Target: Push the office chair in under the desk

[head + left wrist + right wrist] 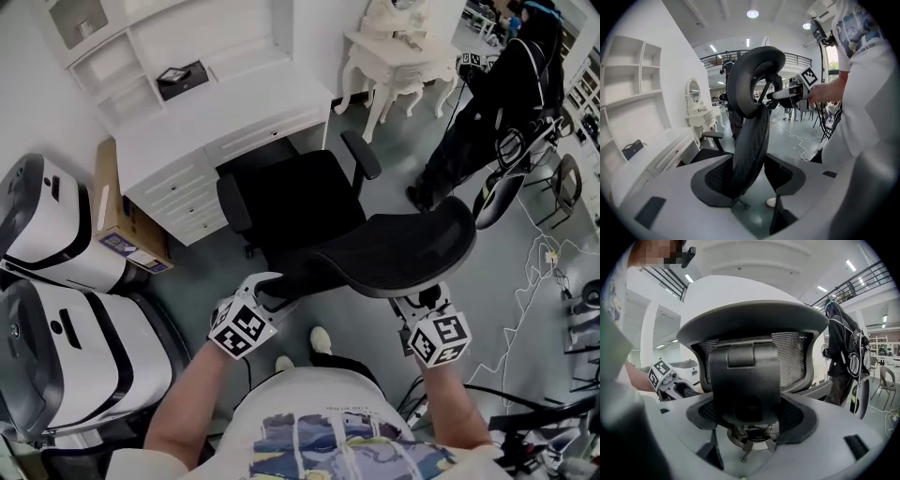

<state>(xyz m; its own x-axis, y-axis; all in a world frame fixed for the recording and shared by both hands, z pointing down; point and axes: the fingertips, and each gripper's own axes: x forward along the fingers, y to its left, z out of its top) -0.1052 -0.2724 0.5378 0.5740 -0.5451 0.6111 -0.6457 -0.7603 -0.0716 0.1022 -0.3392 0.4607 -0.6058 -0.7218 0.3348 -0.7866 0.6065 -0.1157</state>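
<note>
A black mesh-backed office chair (291, 202) stands on the grey floor (394, 178) facing the white desk (234, 103). The front of its seat is close to the dark knee opening under the desk top, while most of the seat and both armrests are out in the room. Its curved mesh backrest (403, 253) leans towards the person, whose two arms reach to it from behind. The left hand-held gripper (267, 286) is at the backrest's left edge. Its jaws are spread wide, with the thin edge of the mesh rising between them close against the left jaw and a clear gap to the right jaw, so nothing is clamped. The right hand-held gripper (420, 302) sits under the backrest's rim further right. Its jaws are likewise wide apart, on either side of the black plastic spine (745, 380) that runs down the back of the chair. A brown cardboard box (117, 220) stands beside the desk's drawers, next to two large white rounded machines (56, 225). Beyond the chair there is a white ornate side table (394, 52), and a person in black clothing (487, 112) stands near it.
</note>
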